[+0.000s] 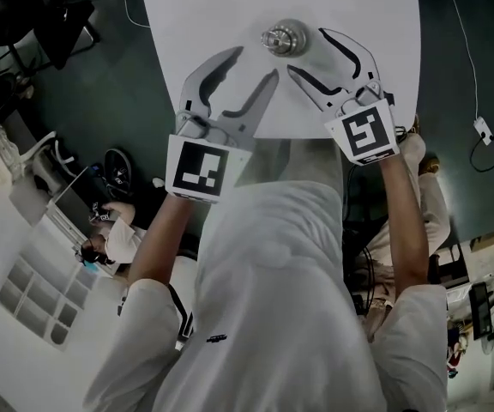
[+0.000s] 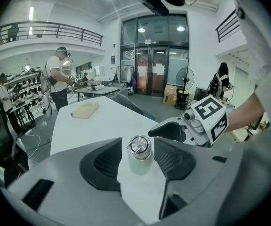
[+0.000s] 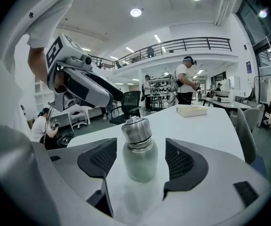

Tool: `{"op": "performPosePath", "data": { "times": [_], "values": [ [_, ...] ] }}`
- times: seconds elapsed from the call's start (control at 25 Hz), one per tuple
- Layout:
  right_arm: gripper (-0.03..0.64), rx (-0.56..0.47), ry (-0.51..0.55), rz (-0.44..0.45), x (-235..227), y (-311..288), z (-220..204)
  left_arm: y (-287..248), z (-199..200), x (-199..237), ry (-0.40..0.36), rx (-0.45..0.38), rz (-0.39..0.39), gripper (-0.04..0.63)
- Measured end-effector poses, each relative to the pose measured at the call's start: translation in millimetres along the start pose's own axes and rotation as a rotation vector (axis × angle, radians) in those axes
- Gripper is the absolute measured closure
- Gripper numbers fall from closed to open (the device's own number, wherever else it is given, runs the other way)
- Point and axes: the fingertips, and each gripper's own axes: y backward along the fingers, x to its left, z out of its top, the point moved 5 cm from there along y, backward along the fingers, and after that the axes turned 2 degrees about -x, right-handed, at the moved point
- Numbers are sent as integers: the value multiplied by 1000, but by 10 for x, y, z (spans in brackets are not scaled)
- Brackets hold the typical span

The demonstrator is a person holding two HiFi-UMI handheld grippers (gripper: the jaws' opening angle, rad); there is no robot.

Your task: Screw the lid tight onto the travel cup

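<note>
A small frosted travel cup point(image 1: 286, 37) with a steel lid point(image 3: 136, 130) that carries a ring stands upright on the white table point(image 1: 195, 24). In the head view my left gripper point(image 1: 256, 63) sits just left of the cup and my right gripper point(image 1: 306, 51) just right of it, both open. The right gripper view has the cup point(image 3: 139, 160) between the dark pads point(image 3: 185, 161), with gaps on both sides. From the left gripper view, the cup point(image 2: 139, 158) stands at the fingertips, and its pads point(image 2: 101, 166) are apart from it.
A flat tan block point(image 2: 84, 109) lies at the table's far end. The table's near edge point(image 1: 298, 136) runs right under both grippers. People stand by workbenches point(image 2: 55, 84) beyond the table, and a person sits at floor level to the left point(image 1: 114, 230).
</note>
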Motion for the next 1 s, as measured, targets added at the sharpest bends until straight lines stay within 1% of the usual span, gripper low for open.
{"op": "performPosePath", "data": {
  "times": [0.2,0.4,0.68,0.8,1.0],
  "values": [
    [328,12,15,49,-53,-146,-112,-193,-64,6,1,9,-32,353],
    [319,21,28,95,-29,-333,-220,-324,-127,42,-2,8,-43,322],
    [308,6,45,153,10,-475,-321,-462,-170,53,20,23,-62,311],
    [307,-14,51,167,-1,-502,-337,-532,-194,63,25,34,-82,311],
    [307,-14,46,180,15,-507,-339,-582,-190,81,31,42,-103,313]
  ]
}}
